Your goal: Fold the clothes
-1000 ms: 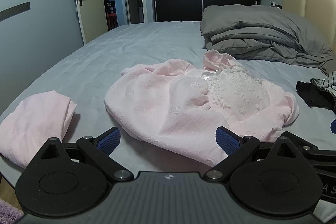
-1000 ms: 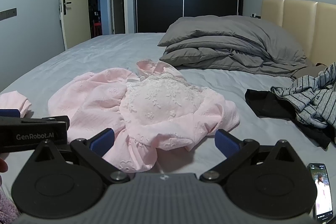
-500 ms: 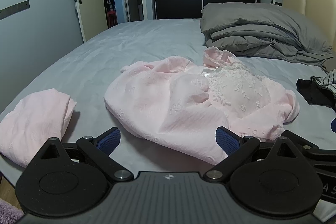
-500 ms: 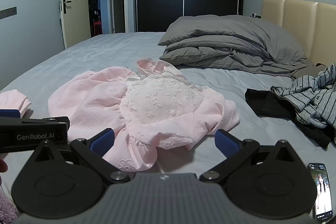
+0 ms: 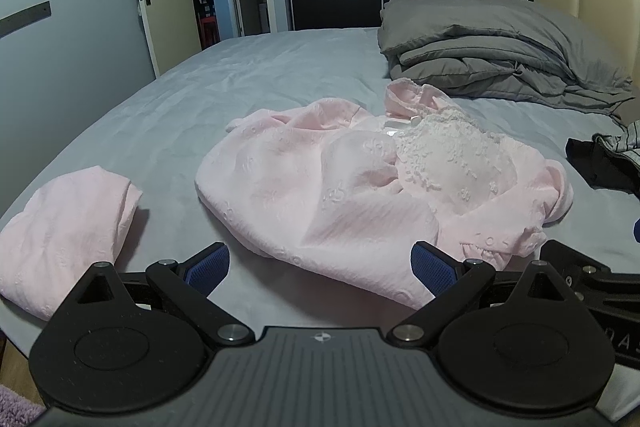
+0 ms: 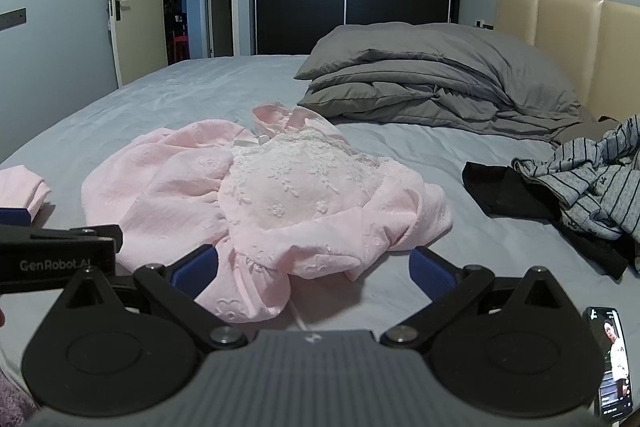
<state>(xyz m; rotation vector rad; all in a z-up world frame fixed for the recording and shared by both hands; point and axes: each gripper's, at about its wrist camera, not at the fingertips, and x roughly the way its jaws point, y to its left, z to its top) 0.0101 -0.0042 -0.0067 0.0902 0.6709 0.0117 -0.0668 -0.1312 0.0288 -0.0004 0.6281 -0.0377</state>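
Though unseen leftward, phone [image 6: 612, 363] seemingly beside right tool [image 6: 314, 265].

The phone [image 6: 611, 363] at near right is partly cut off by the picture's rim, and its screen is too small to read. The striped garment [image 6: 596, 183] runs off the right edge and hides part of the black cloth [image 6: 508, 195] beneath it. The folded pink cloth [image 6: 22, 187] is cut off at left. Beyond the far doorway [image 5: 208, 7] all is too dark to tell.

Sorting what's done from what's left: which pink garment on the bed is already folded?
The small pink piece at the bed's left edge is folded flat; the pink dress with the white lace front lies crumpled mid-bed.
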